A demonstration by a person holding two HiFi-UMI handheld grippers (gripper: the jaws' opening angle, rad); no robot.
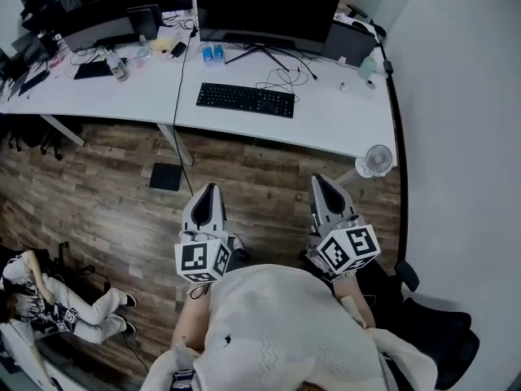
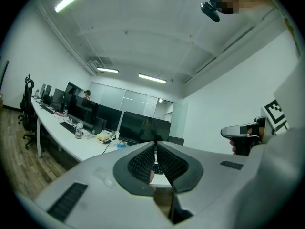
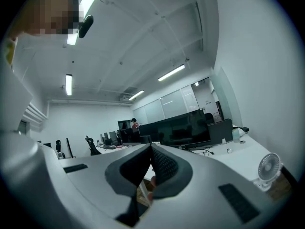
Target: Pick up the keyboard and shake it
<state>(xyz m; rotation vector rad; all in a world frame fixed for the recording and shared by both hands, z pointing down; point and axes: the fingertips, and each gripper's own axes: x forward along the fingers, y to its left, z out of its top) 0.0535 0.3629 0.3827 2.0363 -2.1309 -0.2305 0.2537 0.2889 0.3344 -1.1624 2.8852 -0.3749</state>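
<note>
A white bench [image 1: 326, 125] carries a black keyboard [image 1: 245, 99], a monitor [image 1: 267, 10] at its 12 o'clock, a bottle [image 1: 118, 66] at 9 and a fan [image 1: 377, 160] at the edge at 4. A black slab [image 1: 166, 176] lies on the wood floor [image 1: 106, 194].

Wood floor [image 1: 106, 186], white desks [image 1: 334, 125] (monitors [image 1: 264, 10] on top), white wall [image 1: 464, 96], ceiling strip lights [image 2: 69, 0]

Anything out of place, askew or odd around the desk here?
Mostly tidy: the keyboard lies flat on the white desk, slightly angled to its front edge. Two oddities: a flat black square lies on the wooden floor just in front of the desk, and a small white fan sits at the desk's very front corner.
</note>
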